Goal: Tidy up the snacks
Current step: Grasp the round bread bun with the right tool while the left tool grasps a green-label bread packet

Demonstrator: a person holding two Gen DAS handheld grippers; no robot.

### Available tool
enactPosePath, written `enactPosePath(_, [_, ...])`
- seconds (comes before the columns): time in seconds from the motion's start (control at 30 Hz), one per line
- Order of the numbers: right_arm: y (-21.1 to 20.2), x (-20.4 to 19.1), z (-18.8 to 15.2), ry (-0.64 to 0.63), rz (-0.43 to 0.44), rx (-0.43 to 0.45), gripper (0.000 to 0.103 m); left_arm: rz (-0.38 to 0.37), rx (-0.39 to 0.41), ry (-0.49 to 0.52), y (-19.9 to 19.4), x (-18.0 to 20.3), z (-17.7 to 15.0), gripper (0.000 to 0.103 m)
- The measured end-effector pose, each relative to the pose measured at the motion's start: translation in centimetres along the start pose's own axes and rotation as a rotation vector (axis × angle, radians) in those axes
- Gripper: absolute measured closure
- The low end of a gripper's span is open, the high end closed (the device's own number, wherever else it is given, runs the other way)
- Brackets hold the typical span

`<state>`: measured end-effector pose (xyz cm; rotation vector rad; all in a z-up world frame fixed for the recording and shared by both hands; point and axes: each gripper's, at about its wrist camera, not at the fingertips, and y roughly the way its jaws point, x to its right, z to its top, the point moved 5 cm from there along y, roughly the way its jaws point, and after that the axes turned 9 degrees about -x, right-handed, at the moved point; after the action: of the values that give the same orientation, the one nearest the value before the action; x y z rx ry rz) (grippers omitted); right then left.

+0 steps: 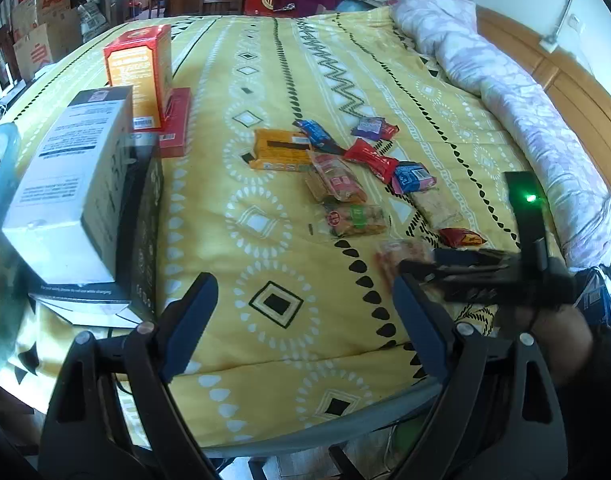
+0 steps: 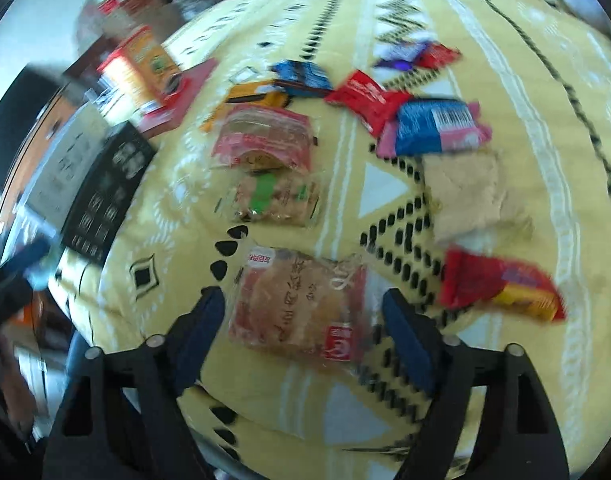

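Note:
Several snack packets lie scattered on the yellow patterned bedspread (image 1: 265, 340). In the right wrist view a clear bread packet with red print (image 2: 301, 300) lies flat between the fingers of my right gripper (image 2: 301, 294); the jaws stand wide and the pads do not touch it. Beyond it lie a green-labelled packet (image 2: 273, 196), a pink bread packet (image 2: 265, 140), a beige packet (image 2: 465, 196) and a red-yellow packet (image 2: 501, 284). My left gripper (image 1: 303, 284) is open and empty over bare bedspread near the front edge. The right gripper (image 1: 421, 266) shows blurred to its right.
An upright orange-red box (image 1: 141, 76) and a flat red box (image 1: 177, 120) stand at the left, with a white box (image 1: 73, 184) stacked on a black one (image 1: 145, 240). A rolled lilac quilt (image 1: 505, 80) lines the right side. Cartons and clutter fill the background.

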<state>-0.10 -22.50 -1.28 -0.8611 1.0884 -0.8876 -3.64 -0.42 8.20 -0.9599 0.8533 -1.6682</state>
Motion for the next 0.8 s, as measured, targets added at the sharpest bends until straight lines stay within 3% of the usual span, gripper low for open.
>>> enactPosePath(0.13, [1.9,-0.6,-0.1,-0.006,-0.062,0.008,0.019,0.003,-0.004,0.017,0.3,0.9,0.2,0.013])
enactPosePath(0.23, [1.3,0.1,-0.4,-0.024,-0.073,0.056,0.037,-0.008,-0.018,0.011,1.3,1.5,0.6,0.013])
enactPosePath(0.33, [0.0,1.1,-0.8,-0.012,-0.055,0.086,0.044,-0.039,-0.055,0.005,3.5,2.0,1.5,0.013])
enactPosePath(0.53, [-3.7,3.0,-2.2,0.02,-0.001,0.162,0.044,-0.084,-0.148,0.0,10.4,3.2,4.3,0.013])
enactPosePath(0.67, [-4.2,4.7,-3.3,0.065,0.037,0.167,0.044,0.04,-0.154,0.005,14.4,2.4,5.6,0.013])
enactPosePath(0.73, [-4.5,5.4,-3.6,0.079,0.052,0.174,0.044,0.004,-0.168,-0.027,15.2,2.1,5.3,0.013])
enactPosePath(0.8, [-4.7,5.7,-3.9,0.08,0.059,0.179,0.044,-0.035,-0.186,0.007,15.1,3.4,4.7,0.014])
